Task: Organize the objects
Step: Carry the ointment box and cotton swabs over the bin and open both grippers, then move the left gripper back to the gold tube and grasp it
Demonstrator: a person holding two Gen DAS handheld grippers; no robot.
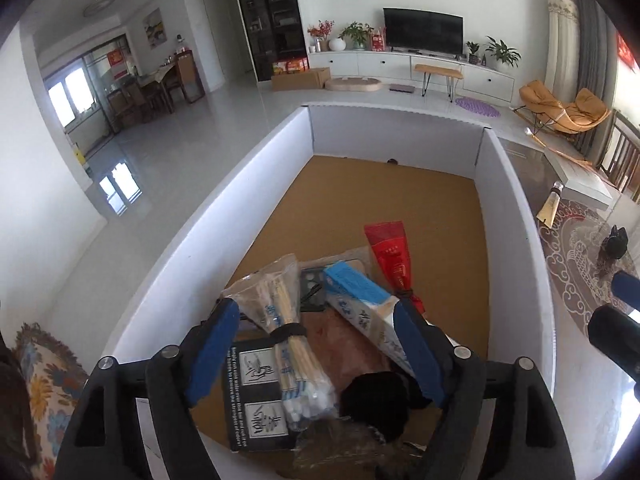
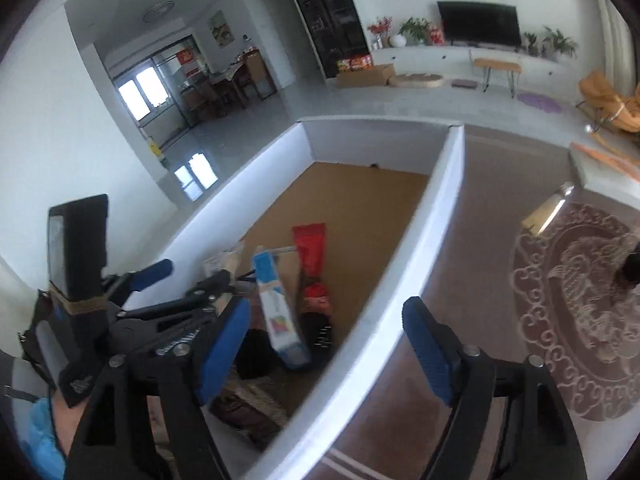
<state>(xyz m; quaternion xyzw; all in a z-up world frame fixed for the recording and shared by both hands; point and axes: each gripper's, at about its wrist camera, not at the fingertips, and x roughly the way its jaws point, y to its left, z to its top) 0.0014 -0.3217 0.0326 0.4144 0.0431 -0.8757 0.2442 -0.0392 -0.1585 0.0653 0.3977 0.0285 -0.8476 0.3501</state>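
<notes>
Our left gripper (image 1: pixel 316 344) hangs over the near end of the white-walled bin (image 1: pixel 200 248) with its blue fingers (image 1: pixel 214 344) spread wide and nothing pinched between them. Our right gripper (image 2: pixel 326 344) is also spread and empty; it straddles the bin's right wall (image 2: pixel 420 248), one finger over the inside and one over the glass table outside.

The things to organize lie in a heap in the lower middle of the left wrist view, on the bin's cork-brown floor. Directly between the left fingers sits a clear bag of wooden sticks (image 1: pixel 286 336), bound by a black band, its long axis running from the bottom of the frame up toward the upper left. Just right of it, touching the right finger's inner face, a blue-and-white box (image 1: pixel 360 296) slants from upper left to lower right. Beyond that, a red packet (image 1: pixel 390 256) points up the frame.

We judge the left hand the nearer one for any pick: the bag is already inside its span, lying roughly along the fingers' direction, so closing across it would suit.

Under the bag a dark card (image 1: pixel 256 396) reads in part "rub it on your hands to remove the strongest of odors". White characters on the red packet are too small to read.
</notes>
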